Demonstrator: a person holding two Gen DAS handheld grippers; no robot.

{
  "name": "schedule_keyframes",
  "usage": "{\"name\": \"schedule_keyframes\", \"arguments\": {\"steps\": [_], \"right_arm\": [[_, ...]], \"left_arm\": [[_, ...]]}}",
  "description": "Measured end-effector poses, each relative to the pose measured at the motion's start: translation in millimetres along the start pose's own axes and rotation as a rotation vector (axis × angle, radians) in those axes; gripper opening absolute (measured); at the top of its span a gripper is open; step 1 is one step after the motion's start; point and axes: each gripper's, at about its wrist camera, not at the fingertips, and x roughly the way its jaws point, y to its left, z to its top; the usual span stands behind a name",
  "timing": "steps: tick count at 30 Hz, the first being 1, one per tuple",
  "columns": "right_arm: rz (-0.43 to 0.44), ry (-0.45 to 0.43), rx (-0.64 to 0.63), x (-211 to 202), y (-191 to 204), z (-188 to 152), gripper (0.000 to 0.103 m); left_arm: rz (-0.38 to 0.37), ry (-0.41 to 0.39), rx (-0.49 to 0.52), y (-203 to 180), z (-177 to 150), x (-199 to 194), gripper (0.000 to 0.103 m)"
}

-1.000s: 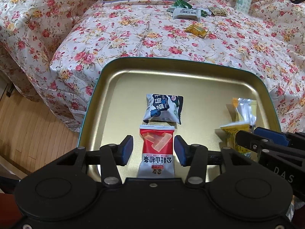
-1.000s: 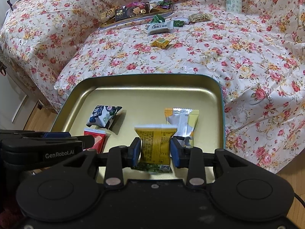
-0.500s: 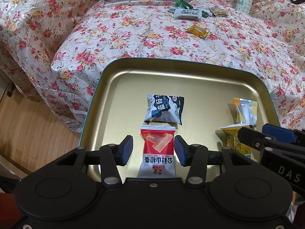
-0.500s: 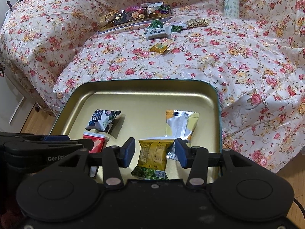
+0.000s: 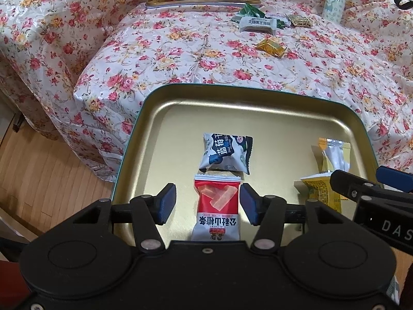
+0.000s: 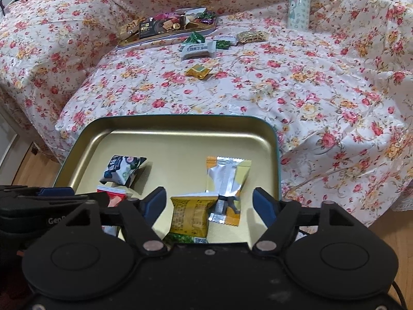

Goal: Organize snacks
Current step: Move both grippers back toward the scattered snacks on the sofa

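Observation:
A gold tray (image 5: pixel 180 108) (image 6: pixel 180 139) sits on the near end of the flowered bed. A red-and-white snack packet (image 5: pixel 216 206) lies on it between the fingers of my left gripper (image 5: pixel 208 202), whose jaws are opening with gaps on both sides. A yellow snack packet (image 6: pixel 192 214) (image 5: pixel 320 193) lies flat between the widening fingers of my right gripper (image 6: pixel 211 204), untouched. A blue-and-white packet (image 5: pixel 225 153) (image 6: pixel 122 170) and a silver-and-yellow packet (image 6: pixel 227 180) (image 5: pixel 334 155) also rest in the tray.
A second tray full of snacks (image 6: pixel 167 28) stands at the far end of the bed. Loose sweets lie before it: a white bar (image 6: pixel 197 50), a gold-wrapped sweet (image 6: pixel 198 72), green wrappers (image 6: pixel 195 37). A pale bottle (image 6: pixel 298 2) stands far right. Wooden floor (image 5: pixel 38 170) lies left.
My right gripper has let go of the yellow packet, which dropped from upright to lying flat on the tray, and its fingers have spread wide. The left fingers parted slightly around the red packet.

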Motion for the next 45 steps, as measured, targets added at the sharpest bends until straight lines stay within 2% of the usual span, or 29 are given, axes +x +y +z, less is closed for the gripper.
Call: {"name": "schedule_keyframes", "arguments": {"steps": [8,16,20,21,33,37,45], "right_arm": [[-0.013,-0.027,0.012,-2.1,-2.5,3.3,0.08],[-0.043,-0.164,0.002,-15.6,-4.5,12.6,0.087],[-0.047,-0.233,-0.002,-18.2,-6.6,23.7,0.1],[-0.051,-0.235,-0.01,-18.0,-6.4,28.1,0.101],[-0.03,-0.201,-0.01,9.6,-16.0,78.3,0.1],[-0.033,-0.172,-0.017,25.5,-21.8,93.6,0.098],[-0.05,-0.087,0.009,68.1,-36.5,119.3,0.085]], "left_arm": [[0.027,-0.074,0.016,-3.9,4.3,-7.7,0.06],[0.044,-0.162,0.032,-3.9,23.2,-13.7,0.066],[0.059,-0.211,0.053,-3.9,39.9,-16.1,0.066],[0.062,-0.217,0.06,-4.3,43.2,-16.1,0.066],[0.053,-0.268,0.084,-3.7,98.0,0.9,0.066],[0.034,-0.26,0.09,-4.0,117.3,17.6,0.066],[0.013,-0.194,0.119,-10.1,151.2,63.9,0.066]]}}
